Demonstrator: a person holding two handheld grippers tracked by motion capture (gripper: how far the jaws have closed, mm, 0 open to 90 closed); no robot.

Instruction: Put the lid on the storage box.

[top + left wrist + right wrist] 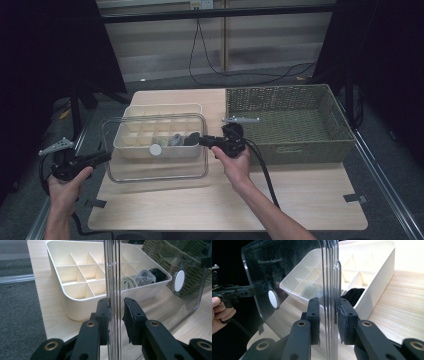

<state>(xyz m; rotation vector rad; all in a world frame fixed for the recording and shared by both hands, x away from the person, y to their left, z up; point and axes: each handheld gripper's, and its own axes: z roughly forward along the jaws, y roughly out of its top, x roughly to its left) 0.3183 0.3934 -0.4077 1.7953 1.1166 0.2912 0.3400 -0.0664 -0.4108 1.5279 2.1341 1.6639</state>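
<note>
two hand-held grippers share one clear plastic lid (155,172) with a white round knob (156,149), held just above a cream divided plastic organiser (131,142) with rolled socks. left hand-held gripper (102,158) clamps the lid's left rim; right hand-held gripper (204,141) clamps the right rim, both jaws nearly closed on thin plastic. uneven lifting could twist the slick lid out of a grip, dropping it onto the organiser. pale wooden worktop (300,195), green woven basket (287,117) beside, dark room, grey floor.
</note>
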